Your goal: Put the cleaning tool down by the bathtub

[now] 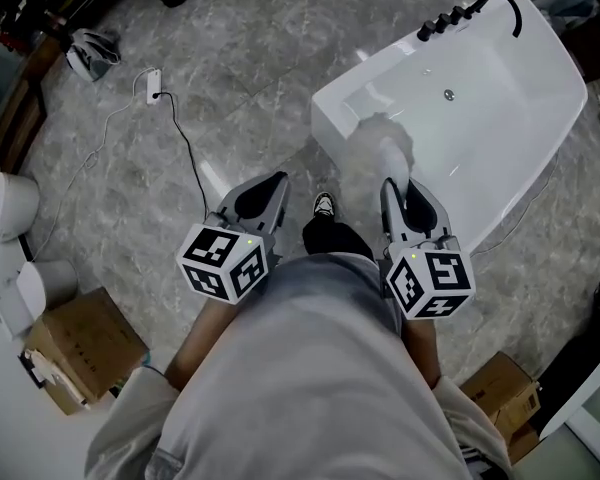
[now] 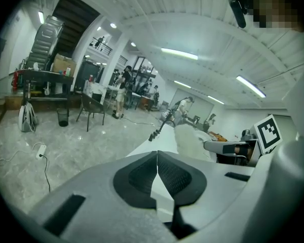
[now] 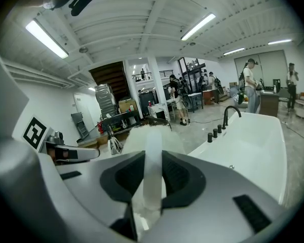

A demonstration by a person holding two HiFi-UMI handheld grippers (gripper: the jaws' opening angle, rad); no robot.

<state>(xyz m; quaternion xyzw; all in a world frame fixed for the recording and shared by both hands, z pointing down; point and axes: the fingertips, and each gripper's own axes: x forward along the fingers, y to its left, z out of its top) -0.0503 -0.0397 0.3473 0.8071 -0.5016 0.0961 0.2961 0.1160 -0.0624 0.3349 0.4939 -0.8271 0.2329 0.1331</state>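
Right gripper [image 3: 153, 167] clamped on the cleaning tool [image 1: 383, 140] handle, fluffy head out over the bathtub [image 1: 500, 98] rim. Left gripper [image 2: 157, 161] closed, empty. Only head view shows the cardboard box [image 1: 85, 346].

The left gripper [image 1: 265, 193] and right gripper [image 1: 400, 196] were grey with black pads and black-and-white square-patterned cubes. The cleaning tool [image 1: 391, 158] in the right one was white. Ahead of both, the bathtub [image 1: 500, 98] was glossy white with black taps [image 1: 450, 20], and the floor [image 1: 240, 78] was marbled grey.
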